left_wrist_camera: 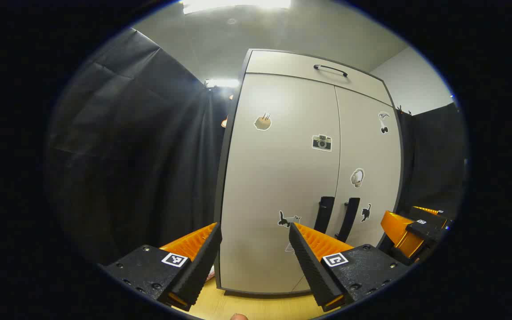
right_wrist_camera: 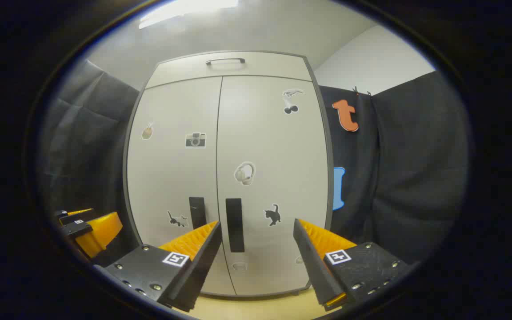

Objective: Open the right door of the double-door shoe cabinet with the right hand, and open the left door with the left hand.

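Observation:
A pale double-door shoe cabinet [left_wrist_camera: 282,186] stands upright ahead, both doors shut. Two dark vertical handles flank the centre seam: the left door's handle [left_wrist_camera: 325,214] and the right door's handle [left_wrist_camera: 349,219]. My left gripper [left_wrist_camera: 254,229] is open, short of the left door, left of the handles. In the right gripper view the same cabinet [right_wrist_camera: 265,133] faces me, with the left handle [right_wrist_camera: 197,212] and right handle [right_wrist_camera: 234,224]. My right gripper [right_wrist_camera: 256,224] is open, short of the right door, its left finger low beside the right handle. Neither gripper touches anything.
A top drawer with a curved handle [right_wrist_camera: 225,61] sits above the doors. Stickers dot both doors. Black cloth walls [left_wrist_camera: 140,169] close in on both sides. The cabinet stands on a wooden floor [right_wrist_camera: 256,306]. The other gripper shows at the right edge [left_wrist_camera: 409,231] and left edge [right_wrist_camera: 89,229].

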The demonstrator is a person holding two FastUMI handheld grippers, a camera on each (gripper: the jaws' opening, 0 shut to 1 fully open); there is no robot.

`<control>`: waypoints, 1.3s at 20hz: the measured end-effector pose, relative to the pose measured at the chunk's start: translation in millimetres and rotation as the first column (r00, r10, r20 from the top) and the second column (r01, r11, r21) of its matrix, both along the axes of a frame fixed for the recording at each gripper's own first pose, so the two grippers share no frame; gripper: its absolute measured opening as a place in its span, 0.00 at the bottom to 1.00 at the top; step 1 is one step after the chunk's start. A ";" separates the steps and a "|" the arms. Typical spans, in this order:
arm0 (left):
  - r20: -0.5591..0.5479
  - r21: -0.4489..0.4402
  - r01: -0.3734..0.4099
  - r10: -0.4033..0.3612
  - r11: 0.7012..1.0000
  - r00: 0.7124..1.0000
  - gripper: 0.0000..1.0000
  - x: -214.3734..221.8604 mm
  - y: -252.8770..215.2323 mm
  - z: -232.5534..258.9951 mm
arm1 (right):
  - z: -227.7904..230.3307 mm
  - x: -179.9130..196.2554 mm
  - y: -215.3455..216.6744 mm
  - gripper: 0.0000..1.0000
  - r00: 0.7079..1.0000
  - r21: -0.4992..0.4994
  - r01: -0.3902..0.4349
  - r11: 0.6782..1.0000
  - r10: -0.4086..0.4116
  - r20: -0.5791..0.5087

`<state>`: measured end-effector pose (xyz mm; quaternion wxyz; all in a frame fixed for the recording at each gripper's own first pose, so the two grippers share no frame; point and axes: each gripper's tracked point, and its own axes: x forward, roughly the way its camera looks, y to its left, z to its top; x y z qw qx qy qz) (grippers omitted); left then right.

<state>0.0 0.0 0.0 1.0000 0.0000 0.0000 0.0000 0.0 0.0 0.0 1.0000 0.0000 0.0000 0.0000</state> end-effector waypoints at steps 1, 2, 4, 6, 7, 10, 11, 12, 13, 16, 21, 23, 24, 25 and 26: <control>-0.001 0.000 -0.004 0.004 1.000 1.000 0.92 -0.3 0.8 -0.6 | -1.0 1.1 -0.5 0.96 1.000 0.000 -0.003 1.000 0.003 -0.002; -0.001 0.000 -0.007 0.007 1.000 1.000 0.95 -0.2 1.5 -0.4 | -2.1 3.1 0.4 0.96 1.000 -0.003 -0.006 1.000 0.006 -0.004; 0.003 0.000 -0.019 0.019 1.000 1.000 0.95 0.2 4.7 -0.1 | -6.2 11.0 3.6 0.96 1.000 -0.013 -0.015 1.000 0.015 -0.012; 0.007 0.004 -0.034 0.034 0.999 0.999 0.95 -1.1 10.7 0.8 | -13.1 18.4 9.7 0.96 0.999 -0.017 -0.033 0.999 0.032 -0.031; 0.009 0.010 -0.046 0.046 0.999 0.999 0.94 -1.3 14.9 1.5 | -16.8 24.1 12.1 0.95 0.999 -0.017 -0.035 0.999 0.035 -0.038; 0.017 0.026 -0.100 0.100 0.995 0.995 0.94 -2.3 32.6 3.8 | -25.0 42.3 22.9 0.93 0.998 -0.027 -0.052 0.998 0.051 -0.047; 0.018 0.027 -0.119 0.118 0.993 0.993 0.94 -2.8 39.0 3.5 | -28.7 48.4 26.2 0.88 0.997 -0.030 -0.056 0.998 0.055 -0.055; 0.017 0.027 -0.135 0.135 0.990 0.991 0.95 -2.9 44.6 3.7 | -33.1 54.6 29.0 0.86 0.996 -0.033 -0.059 0.998 0.056 -0.065; 0.018 0.028 -0.152 0.151 0.988 0.988 0.94 -4.0 50.0 3.6 | -37.7 61.4 31.1 0.86 0.996 -0.034 -0.059 0.998 0.057 -0.076; 0.017 0.034 -0.204 0.203 0.978 0.979 0.94 -4.9 64.4 3.0 | -47.2 76.7 37.1 0.85 0.994 -0.039 -0.062 0.997 0.058 -0.094; 0.000 0.025 -0.248 0.248 0.968 0.969 0.94 -2.0 82.0 -2.2 | -53.7 93.8 40.5 0.71 0.994 -0.049 -0.054 0.997 0.049 -0.101; -0.008 0.028 -0.250 0.250 0.968 0.968 0.95 -1.9 84.5 -4.8 | -55.7 99.2 41.5 0.66 0.993 -0.048 -0.050 0.998 0.044 -0.110; -0.010 0.033 -0.251 0.251 0.967 0.968 0.95 -2.0 85.2 -4.8 | -56.6 102.7 43.6 0.57 0.993 -0.047 -0.051 0.998 0.046 -0.111; -0.009 0.038 -0.250 0.251 0.967 0.968 0.95 -2.0 86.2 -4.1 | -59.1 103.9 42.9 0.60 0.993 -0.048 -0.050 0.998 0.044 -0.113; -0.008 0.042 -0.249 0.250 0.968 0.968 0.95 -1.7 86.5 -3.7 | -59.1 105.2 46.0 0.58 0.991 -0.051 -0.054 0.997 0.047 -0.121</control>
